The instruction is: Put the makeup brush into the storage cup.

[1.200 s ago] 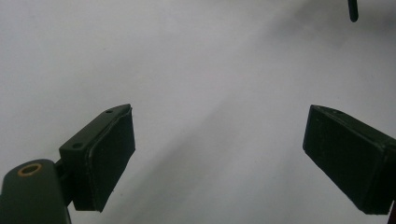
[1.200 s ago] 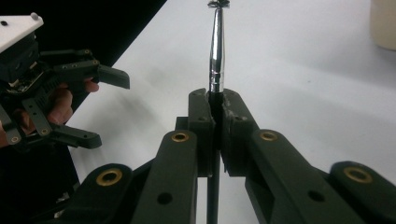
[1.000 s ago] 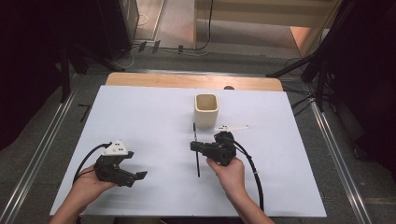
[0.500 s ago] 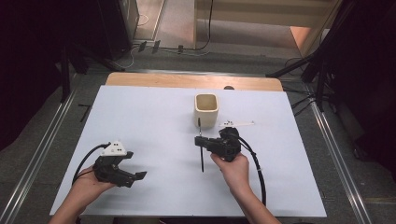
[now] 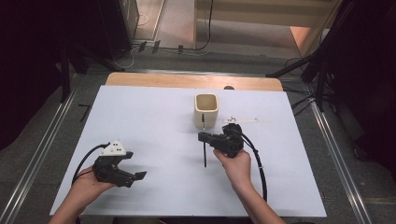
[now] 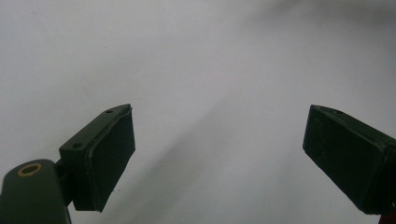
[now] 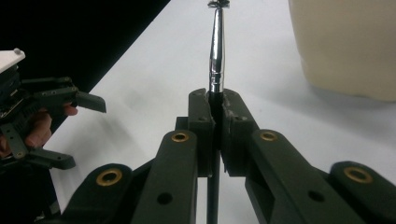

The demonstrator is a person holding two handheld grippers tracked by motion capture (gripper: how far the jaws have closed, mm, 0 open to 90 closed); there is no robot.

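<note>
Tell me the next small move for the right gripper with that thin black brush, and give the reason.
Probably lift the right gripper a little and carry it toward the cream cup. Its jaws are shut on the thin black brush, which hangs about upright just in front of the cup, its upper tip below the rim. The brush seems bound for the open cup, so it likely needs height first. The left gripper rests open, far off.

no readable text anywhere

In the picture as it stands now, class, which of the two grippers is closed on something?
The right gripper: its jaws are clamped on a thin black-handled brush near the beige cup. The left gripper has its jaws wide apart over bare table.
</note>
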